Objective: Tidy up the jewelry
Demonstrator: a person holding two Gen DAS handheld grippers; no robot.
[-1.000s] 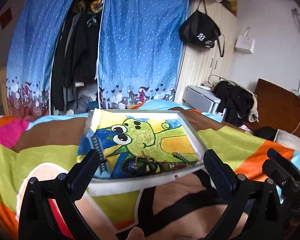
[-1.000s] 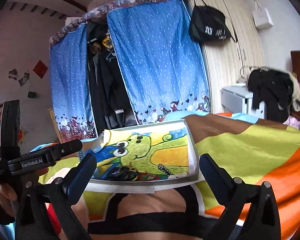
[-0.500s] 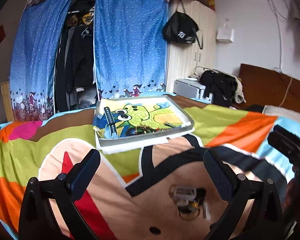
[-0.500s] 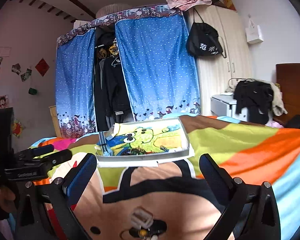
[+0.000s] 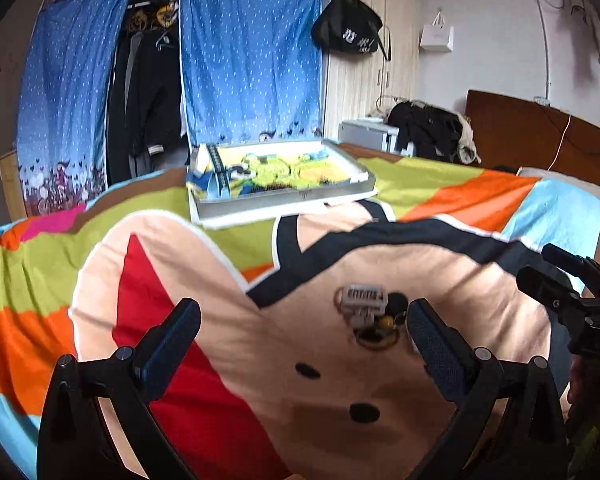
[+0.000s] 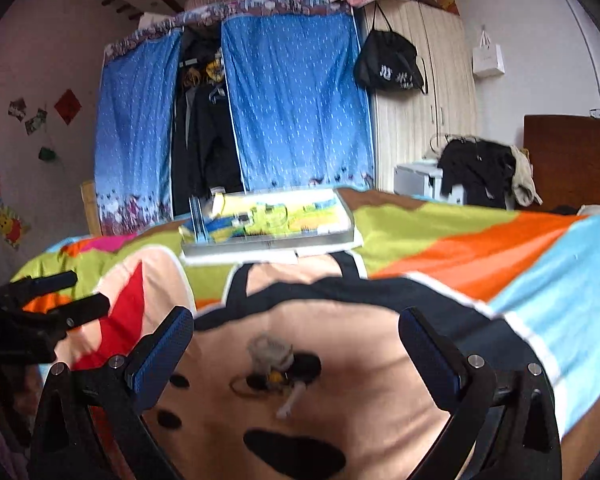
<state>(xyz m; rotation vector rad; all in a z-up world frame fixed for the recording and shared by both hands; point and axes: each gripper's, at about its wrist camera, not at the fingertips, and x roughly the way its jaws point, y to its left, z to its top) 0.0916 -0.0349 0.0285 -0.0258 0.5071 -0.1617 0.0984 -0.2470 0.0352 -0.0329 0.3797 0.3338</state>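
A small pile of jewelry (image 5: pixel 370 312), with a grey clip, a yellow bead and a dark ring, lies on the colourful bedspread (image 5: pixel 204 288). It also shows in the right wrist view (image 6: pixel 276 364). A shallow grey tray (image 5: pixel 280 196) with a green cartoon lining and some dark jewelry sits farther back; it shows in the right wrist view too (image 6: pixel 272 240). My left gripper (image 5: pixel 304 340) is open and empty, just short of the pile. My right gripper (image 6: pixel 296 348) is open and empty, with the pile between its fingers.
Blue curtains (image 5: pixel 252 52) and hanging dark clothes stand behind the bed. A wooden wardrobe (image 5: pixel 368 80) with a black bag is at the back right. A wooden headboard (image 5: pixel 540 136) is on the right. Each gripper shows at the other's view edge.
Both grippers have pulled back from the tray toward the near part of the bed. The jewelry pile has come into view between the fingers. Both stay open.
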